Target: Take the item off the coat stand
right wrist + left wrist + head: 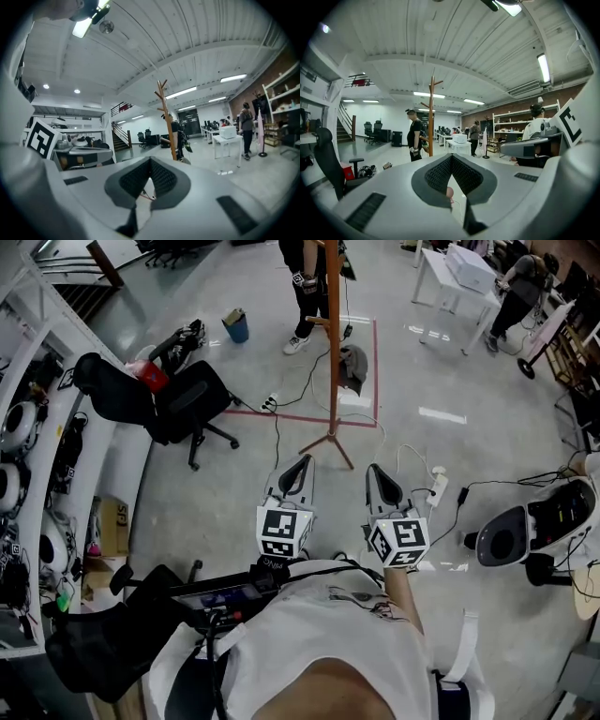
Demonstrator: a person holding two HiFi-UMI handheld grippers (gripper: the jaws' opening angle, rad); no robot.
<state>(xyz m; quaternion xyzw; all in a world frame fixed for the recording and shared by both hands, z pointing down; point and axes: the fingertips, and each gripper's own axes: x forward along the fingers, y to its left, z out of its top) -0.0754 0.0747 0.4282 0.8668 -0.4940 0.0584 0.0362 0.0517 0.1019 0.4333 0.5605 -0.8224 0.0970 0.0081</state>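
A tall wooden coat stand (333, 343) rises from the floor ahead of me, on splayed legs. A grey item (352, 367) hangs from a low peg on its right side. My left gripper (304, 463) and right gripper (376, 470) are held side by side well short of the stand, both pointing at it. In the left gripper view the jaws (451, 157) meet at their tips with nothing between them, and the stand (431, 117) is far off. The right gripper (150, 160) is likewise shut and empty, with the stand (167, 119) beyond it.
A person in black (307, 287) stands just behind the stand. Black office chairs (187, 399) and a blue bin (236, 326) lie to the left. Cables and a power strip (436, 486) run across the floor at right, near a white machine (525, 531). A white table (459, 273) is at far right.
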